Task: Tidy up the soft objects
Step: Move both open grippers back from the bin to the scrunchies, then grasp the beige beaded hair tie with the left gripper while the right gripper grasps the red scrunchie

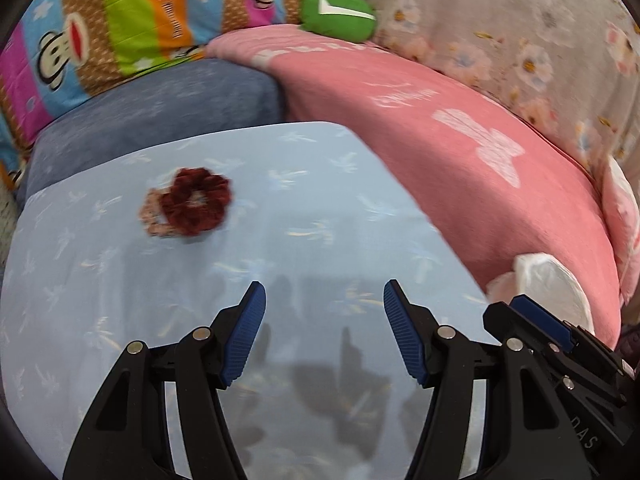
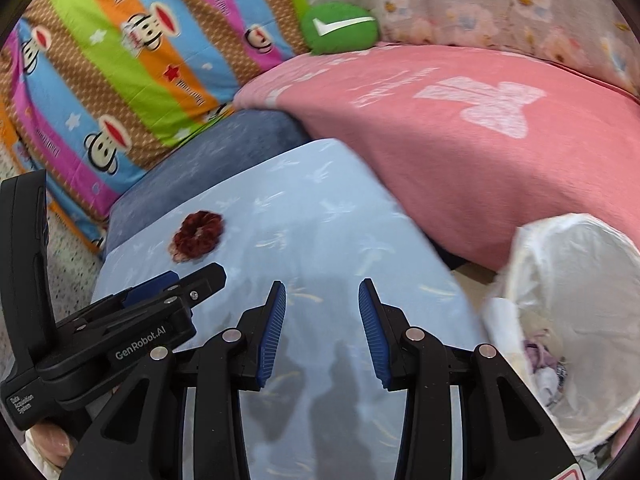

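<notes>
Where lined white, bin with cloths.

Dark red scrunchie half hides a blurred pink one.

The right tongs hang with jaws apart and nothing between them over a light blue patterned pillow. A dark red scrunchie lies on that pillow, partly over a pale floral one. The left tongs reach in at lower left. A white plastic-lined bin stands at right, beside a pink blanket.
</notes>
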